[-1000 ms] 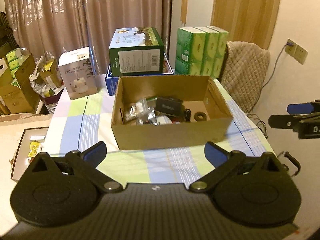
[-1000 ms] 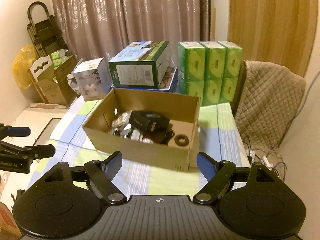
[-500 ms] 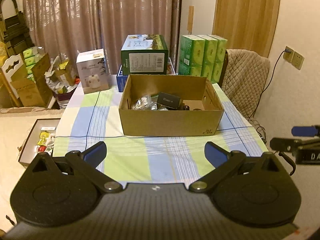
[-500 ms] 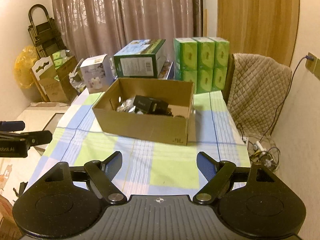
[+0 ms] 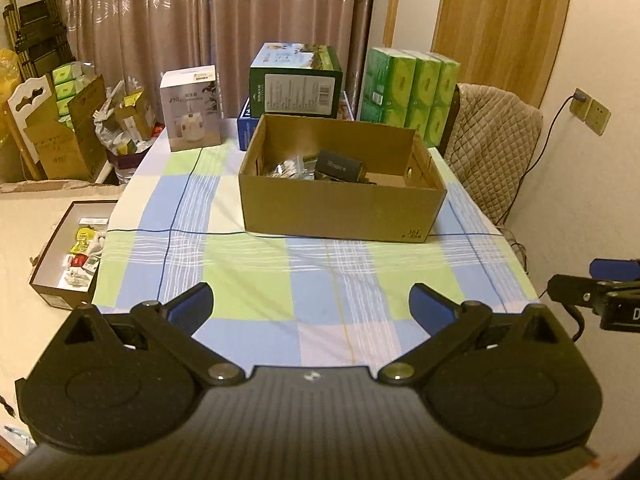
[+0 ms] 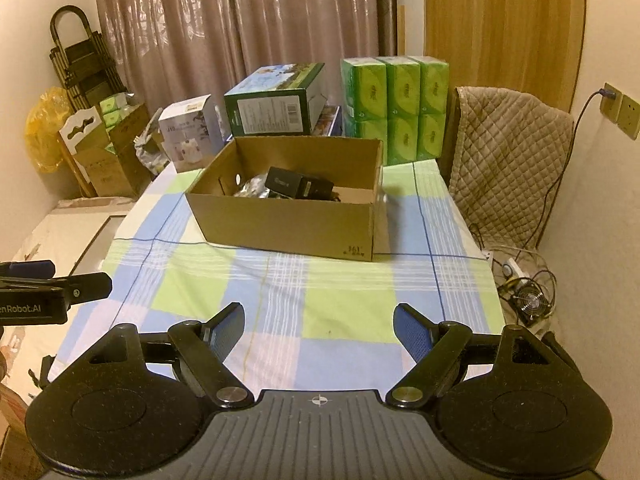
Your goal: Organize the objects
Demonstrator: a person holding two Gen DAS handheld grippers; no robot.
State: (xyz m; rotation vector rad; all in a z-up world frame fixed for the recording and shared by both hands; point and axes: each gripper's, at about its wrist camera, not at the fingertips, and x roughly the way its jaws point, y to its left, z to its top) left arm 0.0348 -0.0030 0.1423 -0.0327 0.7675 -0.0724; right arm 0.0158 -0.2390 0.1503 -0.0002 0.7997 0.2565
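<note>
An open cardboard box (image 5: 340, 208) stands on the checked tablecloth (image 5: 256, 272); it also shows in the right wrist view (image 6: 288, 224). Inside lie a black box (image 5: 338, 165), shiny plastic bags (image 5: 286, 169) and dark small items, partly hidden by the wall. My left gripper (image 5: 312, 306) is open and empty, over the table's near edge. My right gripper (image 6: 318, 326) is open and empty too, well short of the box. Each gripper shows at the edge of the other's view: the right one (image 5: 596, 294) and the left one (image 6: 48, 288).
Behind the box stand a green carton (image 5: 296, 80) on a blue box, a white carton (image 5: 191, 108) and green tissue packs (image 5: 408, 96). A quilted chair (image 5: 492, 144) is at the right. An open tray (image 5: 72, 256) and cartons (image 5: 60, 136) are left of the table.
Both grippers have drawn back from the cardboard box toward the table's near edge; the box now looks smaller and farther. Both stay open and empty.
</note>
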